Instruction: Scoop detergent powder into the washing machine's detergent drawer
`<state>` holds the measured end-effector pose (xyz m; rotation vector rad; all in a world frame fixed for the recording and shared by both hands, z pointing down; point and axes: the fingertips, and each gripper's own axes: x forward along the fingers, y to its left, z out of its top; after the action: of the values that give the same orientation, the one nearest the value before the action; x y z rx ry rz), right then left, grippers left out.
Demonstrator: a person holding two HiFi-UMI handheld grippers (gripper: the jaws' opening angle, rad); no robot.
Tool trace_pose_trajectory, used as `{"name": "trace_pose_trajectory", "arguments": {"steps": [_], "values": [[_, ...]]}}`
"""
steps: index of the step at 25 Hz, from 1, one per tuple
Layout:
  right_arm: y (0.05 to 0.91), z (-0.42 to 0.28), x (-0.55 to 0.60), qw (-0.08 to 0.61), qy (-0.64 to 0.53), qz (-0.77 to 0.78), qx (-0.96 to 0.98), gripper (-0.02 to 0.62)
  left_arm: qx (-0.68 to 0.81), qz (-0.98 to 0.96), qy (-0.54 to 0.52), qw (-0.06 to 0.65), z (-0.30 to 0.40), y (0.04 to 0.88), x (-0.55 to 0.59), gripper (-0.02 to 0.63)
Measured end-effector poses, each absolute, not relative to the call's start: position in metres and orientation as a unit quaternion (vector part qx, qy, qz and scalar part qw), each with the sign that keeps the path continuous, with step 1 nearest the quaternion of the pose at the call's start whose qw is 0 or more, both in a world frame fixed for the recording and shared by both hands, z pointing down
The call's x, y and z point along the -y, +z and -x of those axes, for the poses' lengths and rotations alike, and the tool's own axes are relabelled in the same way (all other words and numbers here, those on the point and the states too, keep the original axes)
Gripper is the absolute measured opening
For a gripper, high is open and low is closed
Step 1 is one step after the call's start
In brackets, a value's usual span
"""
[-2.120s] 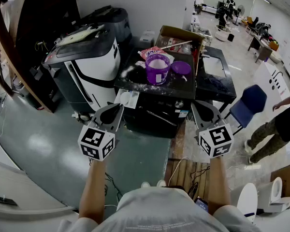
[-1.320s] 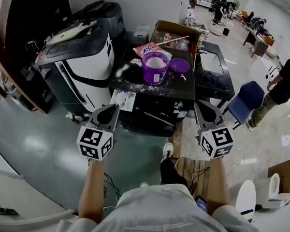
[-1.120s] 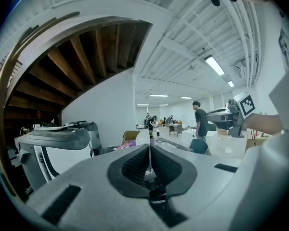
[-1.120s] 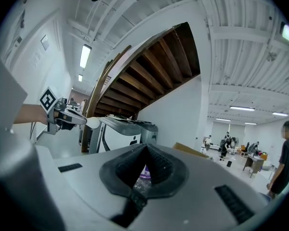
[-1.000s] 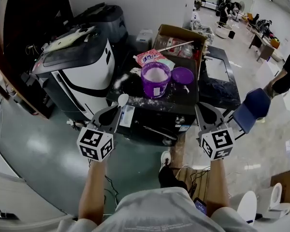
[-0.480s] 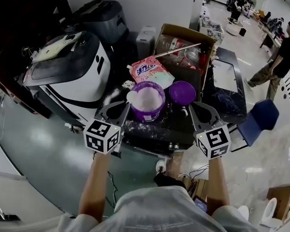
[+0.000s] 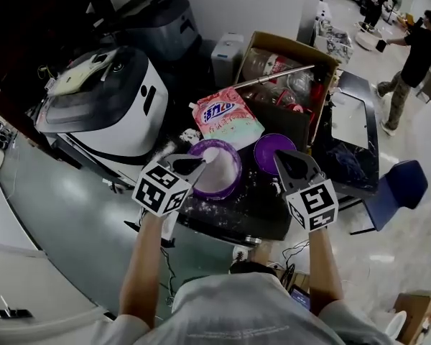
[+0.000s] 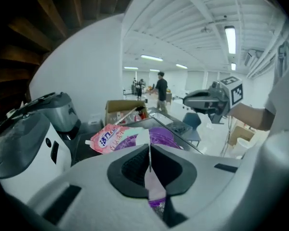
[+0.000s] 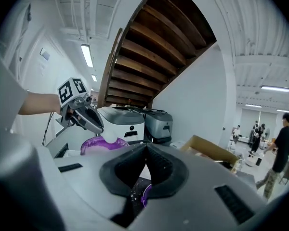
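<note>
At the left claw (image 7: pixel 195 166): clamped on the thin handle of a white scoop (image 8: pixel 142 136).
Scoop: its bowl hangs over the purple tub (image 7: pixel 233 152).
Tub: open, with white powder (image 7: pixel 217 180) inside, standing on the dark, powder-dusted surface (image 7: pixel 255 208).
Right claw (image 7: pixel 291 164): closed on nothing, held over the purple lid (image 7: pixel 268 148).
Lid: flat on the surface, just right of the tub.
Pouch (image 7: pixel 226 117): pink, lying behind the tub.

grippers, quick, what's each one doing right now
Left gripper: shut on the white scoop, over the purple tub.
Right gripper: shut, nothing between its jaws.
</note>
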<state>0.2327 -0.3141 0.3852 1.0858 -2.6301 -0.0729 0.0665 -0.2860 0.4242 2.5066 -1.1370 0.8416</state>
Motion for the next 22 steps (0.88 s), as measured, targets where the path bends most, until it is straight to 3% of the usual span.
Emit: {"name": "trace_pose_trajectory", "arguments": {"steps": [13, 22], "values": [[0.414, -0.217, 0.348, 0.149, 0.009, -0.336, 0.93, 0.005, 0.32, -0.782, 0.522, 0.117, -0.066, 0.484, 0.311, 0.015], [0.416, -0.221, 0.345, 0.152, 0.018, -0.35, 0.924, 0.005, 0.308, -0.741, 0.591, 0.082, -0.063, 0.502, 0.329, 0.015]]}}
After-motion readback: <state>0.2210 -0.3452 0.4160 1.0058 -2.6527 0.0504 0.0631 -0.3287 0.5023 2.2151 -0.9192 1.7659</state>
